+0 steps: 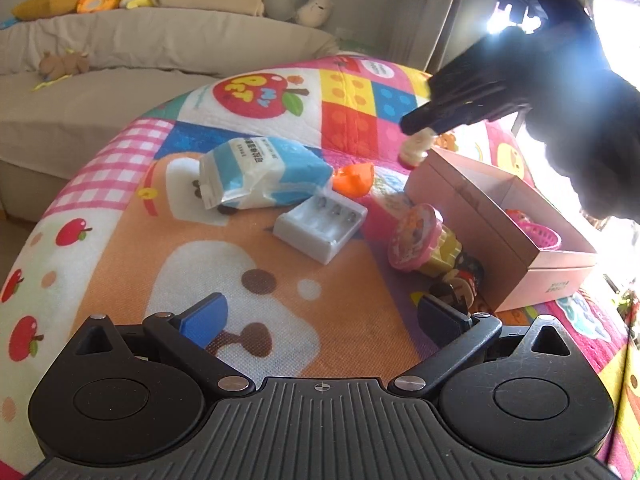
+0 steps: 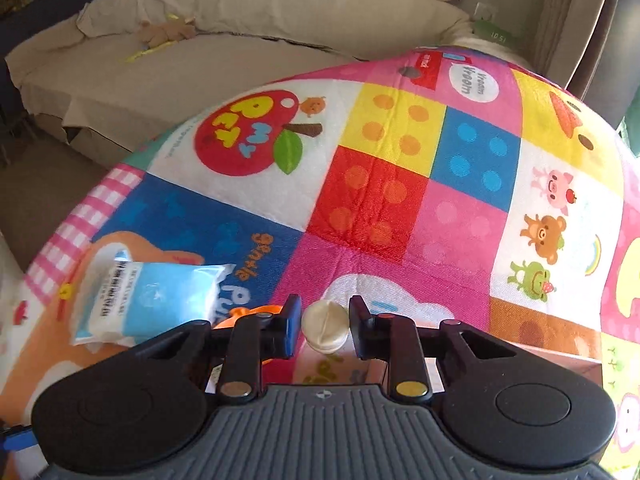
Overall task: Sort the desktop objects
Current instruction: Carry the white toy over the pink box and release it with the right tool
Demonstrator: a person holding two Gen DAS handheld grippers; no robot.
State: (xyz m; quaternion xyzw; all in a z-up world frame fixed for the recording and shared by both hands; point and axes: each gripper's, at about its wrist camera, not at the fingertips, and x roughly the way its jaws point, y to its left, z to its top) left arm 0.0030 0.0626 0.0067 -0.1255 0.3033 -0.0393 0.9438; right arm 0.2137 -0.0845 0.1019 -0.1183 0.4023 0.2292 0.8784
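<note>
Left wrist view: the left gripper (image 1: 322, 322) hangs wide and empty above the tabletop's (image 1: 120, 264) near edge, facing the tissue pack (image 1: 260, 172), battery charger (image 1: 320, 226) and pink box (image 1: 500, 232). The right gripper (image 2: 324, 326) brackets a cream round toy (image 2: 324, 326), its jaws narrow and just beside it; contact cannot be told.

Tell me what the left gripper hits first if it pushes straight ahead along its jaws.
Probably the white battery charger; the left gripper is open, with only bare play mat before it. Depth is uncertain.

"Vroom Vroom" (white oval) on mat (image 2: 400, 184)
</note>
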